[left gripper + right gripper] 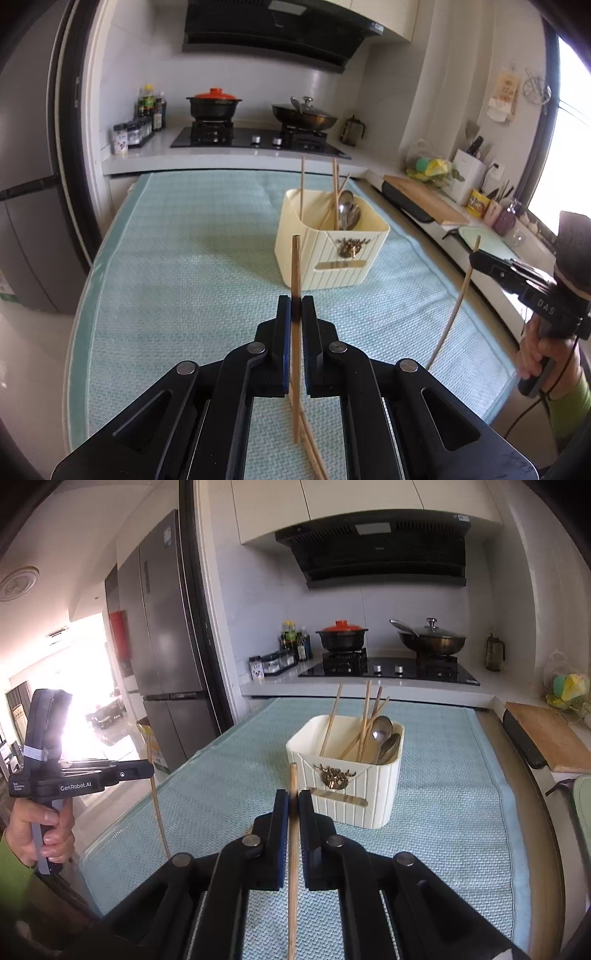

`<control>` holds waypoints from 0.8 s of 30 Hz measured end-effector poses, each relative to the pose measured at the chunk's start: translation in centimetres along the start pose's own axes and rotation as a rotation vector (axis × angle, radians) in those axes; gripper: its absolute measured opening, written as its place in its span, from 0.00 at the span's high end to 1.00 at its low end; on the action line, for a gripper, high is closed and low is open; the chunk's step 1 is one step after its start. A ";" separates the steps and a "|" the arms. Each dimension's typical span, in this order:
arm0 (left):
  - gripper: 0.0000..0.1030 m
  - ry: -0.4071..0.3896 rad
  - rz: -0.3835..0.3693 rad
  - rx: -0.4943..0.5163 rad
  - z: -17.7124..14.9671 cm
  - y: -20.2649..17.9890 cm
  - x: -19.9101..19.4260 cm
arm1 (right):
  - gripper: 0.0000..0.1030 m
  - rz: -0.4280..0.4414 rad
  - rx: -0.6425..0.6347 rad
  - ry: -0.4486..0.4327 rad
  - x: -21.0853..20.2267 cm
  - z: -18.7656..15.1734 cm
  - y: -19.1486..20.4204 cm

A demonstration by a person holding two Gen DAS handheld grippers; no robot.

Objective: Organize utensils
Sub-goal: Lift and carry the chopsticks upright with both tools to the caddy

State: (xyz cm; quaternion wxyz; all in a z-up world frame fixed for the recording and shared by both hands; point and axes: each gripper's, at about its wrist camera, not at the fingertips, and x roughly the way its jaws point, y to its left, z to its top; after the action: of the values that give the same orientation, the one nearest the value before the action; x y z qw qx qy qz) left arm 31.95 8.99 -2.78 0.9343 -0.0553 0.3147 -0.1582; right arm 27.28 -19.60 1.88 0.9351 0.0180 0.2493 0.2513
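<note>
A cream ribbed utensil holder (328, 254) (351, 790) stands on the light blue table mat, holding several wooden chopsticks (335, 192) (365, 716) and metal spoons (347, 214) (384, 734). My left gripper (295, 306) is shut on an upright wooden chopstick (296, 266), just short of the holder; it also shows in the right wrist view (149, 771). My right gripper (293, 801) is shut on another upright chopstick (293, 849), close in front of the holder; it shows at the right in the left wrist view (474, 258). One more chopstick (314, 454) lies on the mat under my left gripper.
The blue mat (184, 266) covers the table. Behind it is a stove counter with a black pot with a red lid (214, 105) and a wok (304, 116). A wooden cutting board (424, 199) lies on the right counter. A fridge (162, 646) stands left.
</note>
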 end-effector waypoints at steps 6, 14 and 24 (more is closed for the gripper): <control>0.97 -0.059 0.015 -0.004 0.0 -1.1 -1.4 | 0.94 -0.022 -0.006 -0.097 -2.1 0.3 0.8; 0.97 -0.121 -0.005 -0.003 1.1 -1.7 -3.0 | 0.94 -0.033 -0.013 -0.160 -3.3 1.4 1.2; 0.97 -0.140 -0.017 -0.018 2.2 -1.7 -2.9 | 0.94 -0.046 -0.037 -0.174 -3.1 2.5 1.6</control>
State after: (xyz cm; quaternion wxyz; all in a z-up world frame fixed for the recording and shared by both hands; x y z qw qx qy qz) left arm 30.67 8.36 1.00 0.9522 -0.0771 0.2493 -0.1590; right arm 25.43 -19.41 5.73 0.9588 0.0169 0.1631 0.2320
